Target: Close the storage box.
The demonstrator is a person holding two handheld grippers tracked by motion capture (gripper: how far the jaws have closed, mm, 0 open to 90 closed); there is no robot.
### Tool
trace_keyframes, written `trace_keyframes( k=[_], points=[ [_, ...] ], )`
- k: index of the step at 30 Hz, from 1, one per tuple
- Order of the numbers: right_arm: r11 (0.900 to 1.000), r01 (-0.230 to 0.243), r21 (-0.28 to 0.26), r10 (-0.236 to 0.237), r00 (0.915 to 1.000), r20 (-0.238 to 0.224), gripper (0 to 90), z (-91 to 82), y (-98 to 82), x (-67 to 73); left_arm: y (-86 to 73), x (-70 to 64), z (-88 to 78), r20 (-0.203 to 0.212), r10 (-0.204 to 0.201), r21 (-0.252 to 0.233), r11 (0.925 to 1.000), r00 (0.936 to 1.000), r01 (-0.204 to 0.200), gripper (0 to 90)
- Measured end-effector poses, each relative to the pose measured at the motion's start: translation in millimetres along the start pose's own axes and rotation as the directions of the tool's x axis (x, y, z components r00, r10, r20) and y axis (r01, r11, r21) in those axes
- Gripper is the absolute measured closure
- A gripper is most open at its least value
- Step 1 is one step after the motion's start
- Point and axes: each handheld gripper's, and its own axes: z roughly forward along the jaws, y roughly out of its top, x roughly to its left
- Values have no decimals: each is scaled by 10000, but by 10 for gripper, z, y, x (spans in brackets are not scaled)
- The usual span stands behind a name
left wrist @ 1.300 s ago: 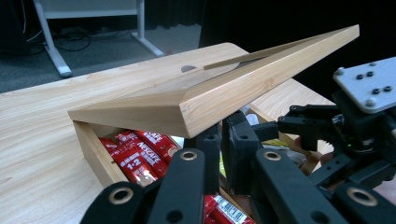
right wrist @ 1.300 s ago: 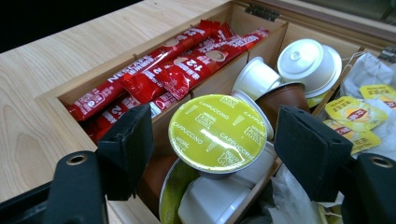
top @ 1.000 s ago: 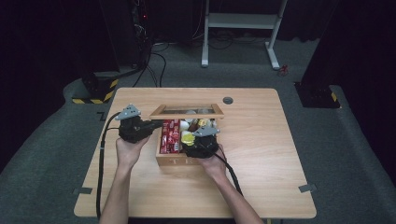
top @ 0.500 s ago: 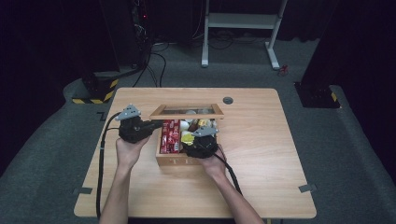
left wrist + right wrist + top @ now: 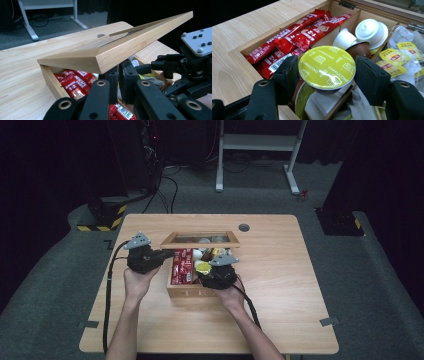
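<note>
While my left gripper [image 5: 117, 75] presses its nearly closed jaws against the raised wooden lid [image 5: 105, 53] at centre frame, its grip on the lid edge I cannot tell for certain. My right gripper [image 5: 327, 72] has its jaws clamped on a yellow cappuccino capsule [image 5: 327, 67], centre frame, over the open tea box [image 5: 200, 292]. Red Nescafe sachets [image 5: 297, 35] fill the compartment at upper left.
</note>
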Motion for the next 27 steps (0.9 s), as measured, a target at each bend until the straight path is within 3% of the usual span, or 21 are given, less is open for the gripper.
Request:
trace_keyframes(
  k=[27],
  points=[
    [9980,-497,-392,505,9985,202,372,-323,-29,-224,-25,-6,-3,58,23,42,10000,10000,-23,855]
  ],
)
